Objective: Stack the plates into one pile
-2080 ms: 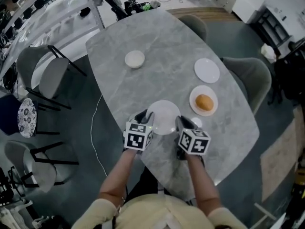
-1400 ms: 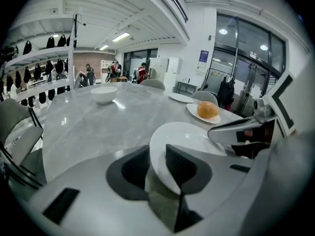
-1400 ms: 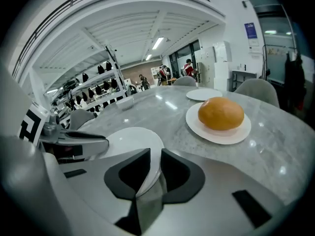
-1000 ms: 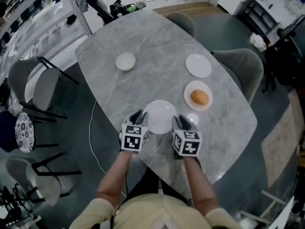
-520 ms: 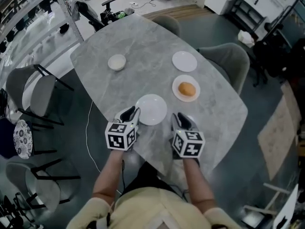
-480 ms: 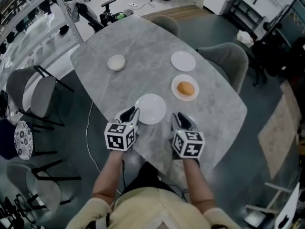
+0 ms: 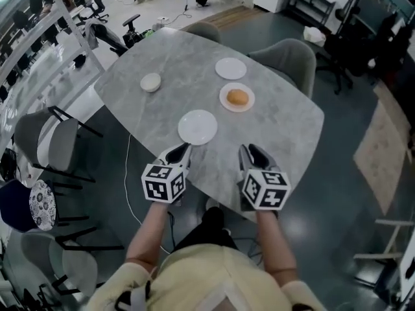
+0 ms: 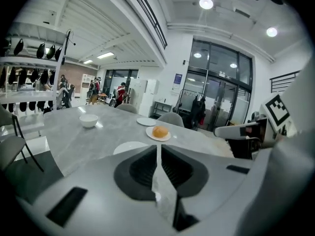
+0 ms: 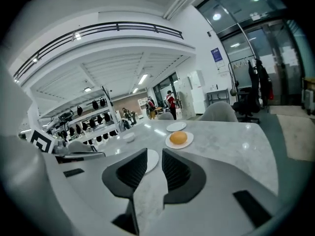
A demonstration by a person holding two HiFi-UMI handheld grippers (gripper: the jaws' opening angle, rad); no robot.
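- Stacking not started, as I read it: three plates lie apart on the tabletop (image 7: 279, 128), none on another.
- Near empty plate (image 7: 198, 127) sits just ahead of both tools. The plate with the bun (image 7: 225, 102) is further in. The far empty plate (image 7: 231, 68) is just behind that one.
- Left tool (image 7: 177, 153): jaws closing, down to a slit, nothing between them.
- Right tool (image 7: 249, 154): jaws moderately apart, empty. It hangs over the near edge of the tabletop, clear of every plate.
- Left to do: all of it.
- Snag: the bun (image 7: 238, 96) sits on the middle plate. That plate likely has to top the pile, or the bun comes off first.
- Also around: a small bowl (image 7: 150, 81) at far left, well apart from the plates. Grey chairs (image 7: 285, 54) ring the tabletop. Nothing blocks the path to the plates.
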